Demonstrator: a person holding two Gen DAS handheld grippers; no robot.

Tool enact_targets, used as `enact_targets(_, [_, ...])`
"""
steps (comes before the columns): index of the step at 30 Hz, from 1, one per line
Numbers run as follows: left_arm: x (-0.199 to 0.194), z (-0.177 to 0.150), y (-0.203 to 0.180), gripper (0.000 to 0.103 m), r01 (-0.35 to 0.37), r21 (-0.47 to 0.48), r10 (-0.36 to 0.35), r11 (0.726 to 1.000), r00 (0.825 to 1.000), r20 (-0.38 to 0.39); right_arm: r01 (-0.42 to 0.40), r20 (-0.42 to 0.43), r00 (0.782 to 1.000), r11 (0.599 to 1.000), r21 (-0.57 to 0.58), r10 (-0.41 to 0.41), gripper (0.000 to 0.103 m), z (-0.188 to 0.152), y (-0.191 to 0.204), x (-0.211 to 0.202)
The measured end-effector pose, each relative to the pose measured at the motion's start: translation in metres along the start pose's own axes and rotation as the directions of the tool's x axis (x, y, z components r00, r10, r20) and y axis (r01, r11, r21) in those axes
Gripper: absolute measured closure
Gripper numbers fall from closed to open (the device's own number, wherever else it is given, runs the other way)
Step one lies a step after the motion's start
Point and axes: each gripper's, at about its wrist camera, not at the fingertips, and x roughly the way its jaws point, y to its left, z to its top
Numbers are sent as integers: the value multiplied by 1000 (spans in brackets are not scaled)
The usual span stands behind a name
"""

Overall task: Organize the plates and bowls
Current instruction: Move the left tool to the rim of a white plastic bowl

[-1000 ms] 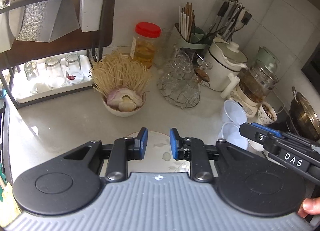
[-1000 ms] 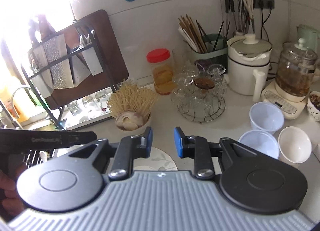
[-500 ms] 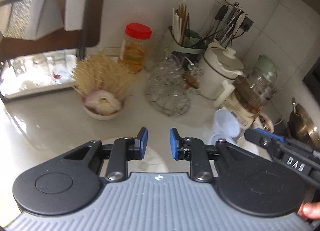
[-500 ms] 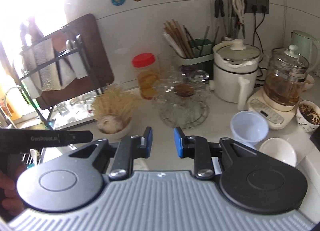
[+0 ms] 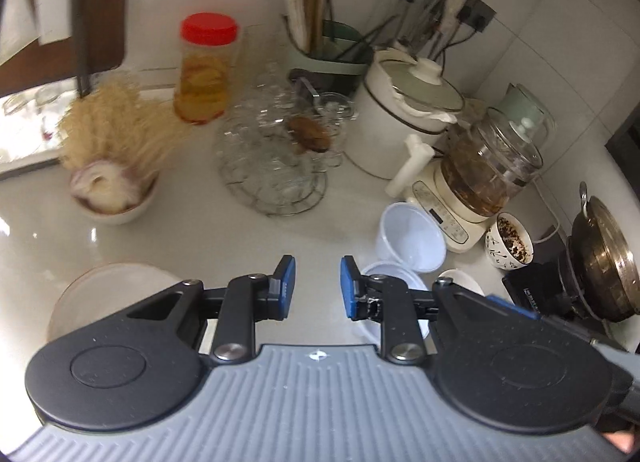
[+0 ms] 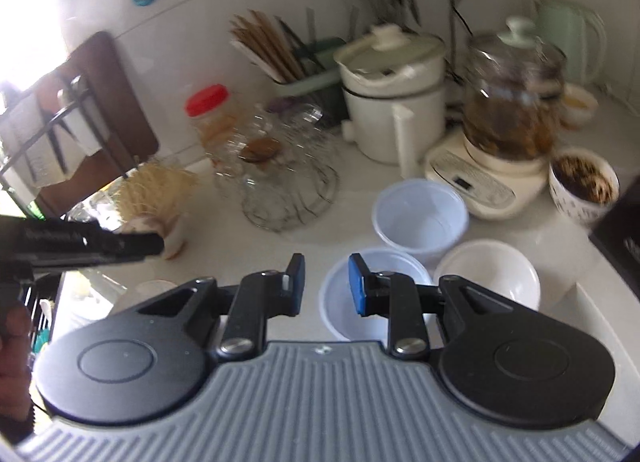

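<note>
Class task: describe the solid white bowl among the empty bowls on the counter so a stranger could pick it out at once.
Find the cream kettle base holding the glass pot. In front of it sit three empty bowls. The solid white bowl is the rightmost, opaque and glossy, unlike the two translucent plastic bowls beside it.

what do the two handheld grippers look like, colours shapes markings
Both match: the left gripper and right gripper each have a ribbed grey base, two round black housings, black link arms with silver pivot bolts, and blue finger pads. White lettering marks the left gripper's black side; it is blurred.
</note>
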Motion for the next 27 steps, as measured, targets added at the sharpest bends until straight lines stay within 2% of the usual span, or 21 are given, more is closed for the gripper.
enact_targets(5, [33,3,-30,70,21,41,-19,999,999,-51,-1,-31,1000,995,104,4,74,-6,-36,4])
enact_targets(7, [47,1,-38,64,29,42,-26,999,997,-76,4,-49,999,990,144,3,63,-9,-49,8])
enact_targets(8, [55,0,-40,61,32,39,-28,999,996,-90,0,-53,999,987,162,8,52,-11,-55,9])
enact_targets(9, [64,0,-42,58,33,32,-29,999,994,-108,-4,-58,998,984,178,14,49,-13,-61,11])
enact_targets(16, [121,-18,-36,58,30,-65,-43,997,976,-214,-52,-146,984,952,300,100,50,-30,-93,39])
enact_targets(22, [155,-26,-30,58,-3,-81,-19,997,964,-264,-63,-202,969,931,360,144,54,-44,-105,65])
enact_targets(25, [166,-28,-27,60,-9,-78,-13,997,961,-275,-111,-197,959,908,403,204,55,-48,-108,77])
enact_targets(27, [172,-29,-25,63,-11,-73,-9,997,960,-280,-95,-206,959,908,408,193,59,-50,-107,83])
